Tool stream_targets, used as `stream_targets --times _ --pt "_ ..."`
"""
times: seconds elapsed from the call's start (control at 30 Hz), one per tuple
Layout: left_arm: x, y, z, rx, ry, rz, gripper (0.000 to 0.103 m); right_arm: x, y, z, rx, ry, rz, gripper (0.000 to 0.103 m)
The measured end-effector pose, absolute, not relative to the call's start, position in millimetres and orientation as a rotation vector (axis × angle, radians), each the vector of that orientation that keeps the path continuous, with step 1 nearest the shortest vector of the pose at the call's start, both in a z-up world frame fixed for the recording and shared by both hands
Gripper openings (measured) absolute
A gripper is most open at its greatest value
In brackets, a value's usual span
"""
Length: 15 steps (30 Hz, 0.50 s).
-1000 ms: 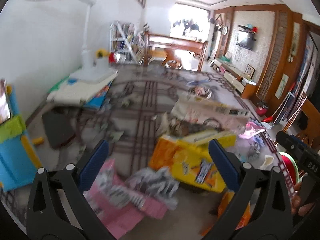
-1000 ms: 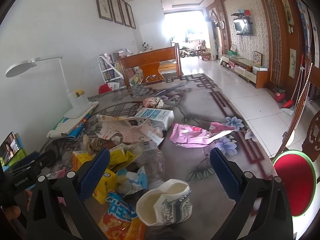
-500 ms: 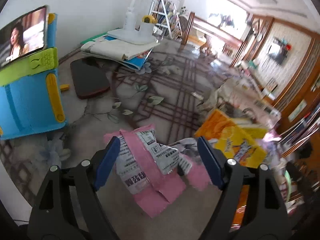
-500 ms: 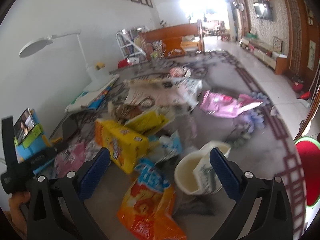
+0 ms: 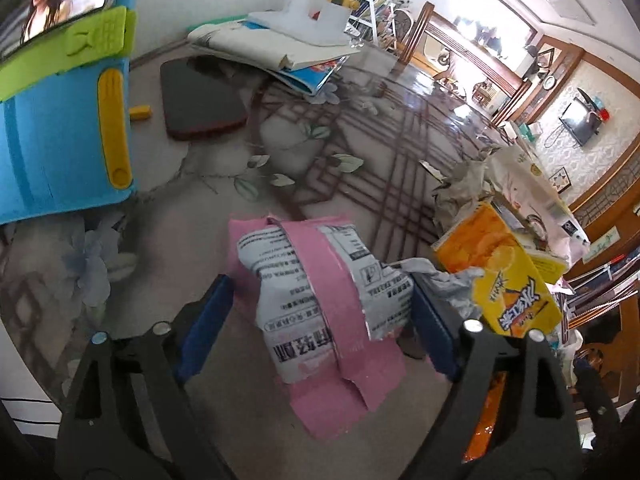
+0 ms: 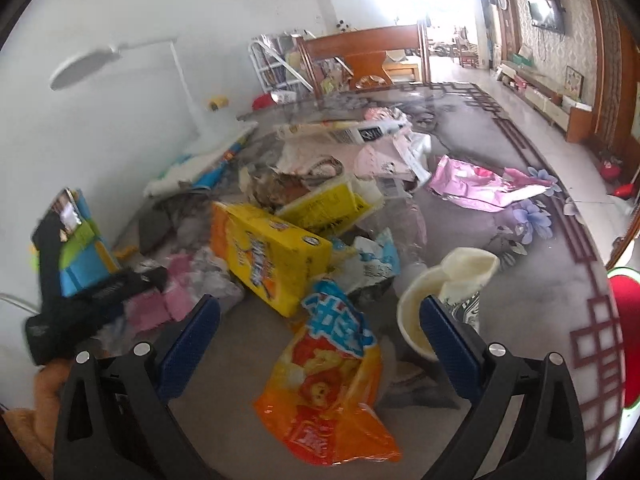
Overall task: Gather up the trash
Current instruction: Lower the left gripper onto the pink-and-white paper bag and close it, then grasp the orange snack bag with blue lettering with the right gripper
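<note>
Pink and grey wrapper (image 5: 320,300) lies on the table, between the closing blue pads of the left gripper (image 5: 320,320).

The right pad looks right against the wrapper's edge, but I cannot tell if it presses; the left pad is still apart. The wrapper has lots of small printed writing, too tiny to read. Beside it stands a yellow-orange juice box (image 5: 500,276) with big blue letters. The right gripper (image 6: 320,332) hangs wide open over an orange snack bag (image 6: 332,392), touching nothing; a white paper cup (image 6: 444,292) is partly hidden behind its right finger. The table (image 5: 192,240) is shiny glass with flower patterns, in a bright living room.
</note>
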State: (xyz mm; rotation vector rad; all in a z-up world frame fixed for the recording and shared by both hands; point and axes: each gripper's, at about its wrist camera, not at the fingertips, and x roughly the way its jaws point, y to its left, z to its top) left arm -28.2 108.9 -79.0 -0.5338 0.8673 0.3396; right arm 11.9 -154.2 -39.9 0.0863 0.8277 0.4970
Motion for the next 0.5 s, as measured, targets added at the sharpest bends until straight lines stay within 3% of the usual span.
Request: stream_targets --times 0.07,0.17,0.5 --pt "-27.0 107.2 -82.4 -0.538 0.888 0.320 0.059 11.7 -149.7 -38.7 0.055 0.834 0.514 0.096" --pt "-27.6 105.0 -82.0 -0.538 0.886 0.299 0.049 10.7 -142.5 -38.3 0.030 0.835 0.547 0.095" --pt "-36.1 98.2 -64.2 -0.489 0.805 0.315 0.047 13.4 -117.9 -55.5 -0.162 0.860 0.494 0.095"
